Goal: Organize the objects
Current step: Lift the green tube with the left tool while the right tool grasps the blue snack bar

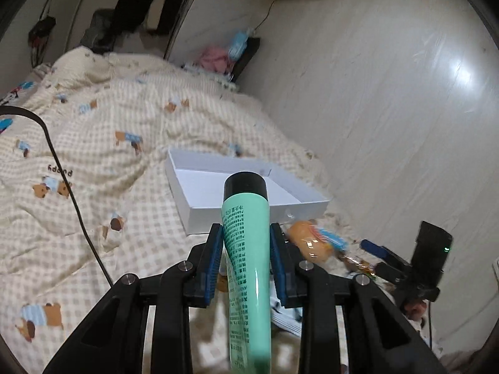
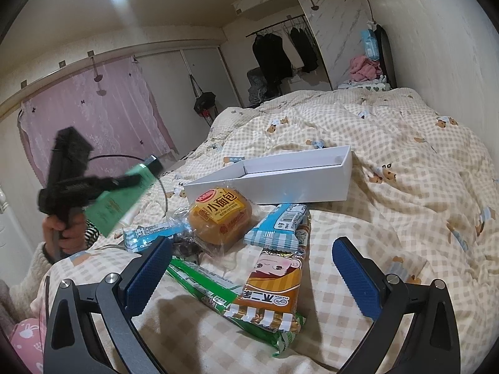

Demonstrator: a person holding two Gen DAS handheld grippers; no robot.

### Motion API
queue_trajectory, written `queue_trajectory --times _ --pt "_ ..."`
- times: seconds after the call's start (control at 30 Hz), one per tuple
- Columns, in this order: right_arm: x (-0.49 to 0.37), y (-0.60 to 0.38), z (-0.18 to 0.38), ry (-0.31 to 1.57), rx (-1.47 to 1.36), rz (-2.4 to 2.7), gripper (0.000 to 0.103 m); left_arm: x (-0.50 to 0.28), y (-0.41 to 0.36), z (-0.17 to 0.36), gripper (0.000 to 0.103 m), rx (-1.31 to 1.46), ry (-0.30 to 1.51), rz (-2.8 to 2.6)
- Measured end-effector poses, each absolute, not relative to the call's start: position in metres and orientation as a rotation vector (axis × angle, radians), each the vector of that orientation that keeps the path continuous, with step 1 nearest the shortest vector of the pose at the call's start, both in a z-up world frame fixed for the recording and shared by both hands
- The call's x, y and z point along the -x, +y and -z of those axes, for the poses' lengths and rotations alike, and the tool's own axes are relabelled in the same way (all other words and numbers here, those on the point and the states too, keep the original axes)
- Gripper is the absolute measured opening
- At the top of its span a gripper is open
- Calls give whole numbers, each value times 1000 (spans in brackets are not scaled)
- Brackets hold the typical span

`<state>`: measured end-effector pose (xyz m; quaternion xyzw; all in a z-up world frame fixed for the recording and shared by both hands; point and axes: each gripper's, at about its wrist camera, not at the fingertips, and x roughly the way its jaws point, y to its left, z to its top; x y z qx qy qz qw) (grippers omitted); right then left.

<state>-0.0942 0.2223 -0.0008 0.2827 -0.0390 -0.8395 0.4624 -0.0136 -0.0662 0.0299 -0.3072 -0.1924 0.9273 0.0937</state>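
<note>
My left gripper [image 1: 246,233] is shut on a mint-green tube with a black cap [image 1: 246,249], held above the bed with the cap pointing at the white open box [image 1: 199,193]. The same gripper and tube [image 2: 124,196] show blurred at the left of the right wrist view. My right gripper [image 2: 249,255] is open and empty, low over a pile of snack packets: a small bread bun in a clear wrapper [image 2: 220,218], a blue-and-white packet [image 2: 277,224], an orange cartoon packet [image 2: 271,286] and a green packet [image 2: 205,283]. The white box [image 2: 280,184] lies just beyond them.
Everything lies on a bed with a beige checked quilt [image 2: 405,187]. A black cable [image 1: 71,193] runs across the quilt at left. The wall [image 1: 405,93] runs close along the bed's right side. Clothes hang on a rail [image 2: 280,50] far behind.
</note>
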Motion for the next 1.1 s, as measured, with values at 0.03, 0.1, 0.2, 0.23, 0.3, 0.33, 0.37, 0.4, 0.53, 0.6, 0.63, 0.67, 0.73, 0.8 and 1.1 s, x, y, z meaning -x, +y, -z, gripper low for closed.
queue_trajectory --times 0.03,0.1,0.2,0.23,0.3,0.33,0.37,0.4,0.53,0.6,0.63,0.67,0.73,0.8,1.1 --pt "94 223 1 -99 -694 2064 103 10 -59 -27 32 909 -546 -2759" --pt "95 223 1 -104 -695 2064 103 4 -46 -11 32 832 -525 -2804" --pt "95 224 1 -105 -691 2067 103 12 -33 11 32 919 -477 -2798" --pt "95 224 1 -107 -689 2072 103 13 -36 10 32 909 -486 -2794" --pt "97 226 1 -128 -701 2087 103 5 -42 6 32 832 -516 -2793" --pt "98 227 0 -142 -707 2090 103 1 -44 6 32 811 -527 -2796" --pt "101 230 0 -163 -715 2089 103 0 -46 7 32 802 -538 -2800" --pt "105 232 -1 -180 -732 2091 103 0 -47 8 32 803 -549 -2800" --pt "125 240 -13 -214 -814 2131 103 0 -48 10 32 817 -552 -2803" --pt "139 233 -16 -179 -913 2105 101 -1 -47 10 32 818 -547 -2805" --pt "143 230 -17 -166 -936 2090 87 -1 -46 10 32 820 -545 -2805" --pt "149 225 -19 -148 -966 2071 66 -1 -46 10 32 823 -543 -2806" --pt "161 212 -18 -115 -1042 2054 56 -1 -46 10 32 824 -540 -2808" --pt "169 197 -18 -74 -1086 2013 56 -1 -45 10 32 826 -535 -2812" --pt "169 145 -5 230 -1241 2022 56 -1 -46 12 32 837 -537 -2810"
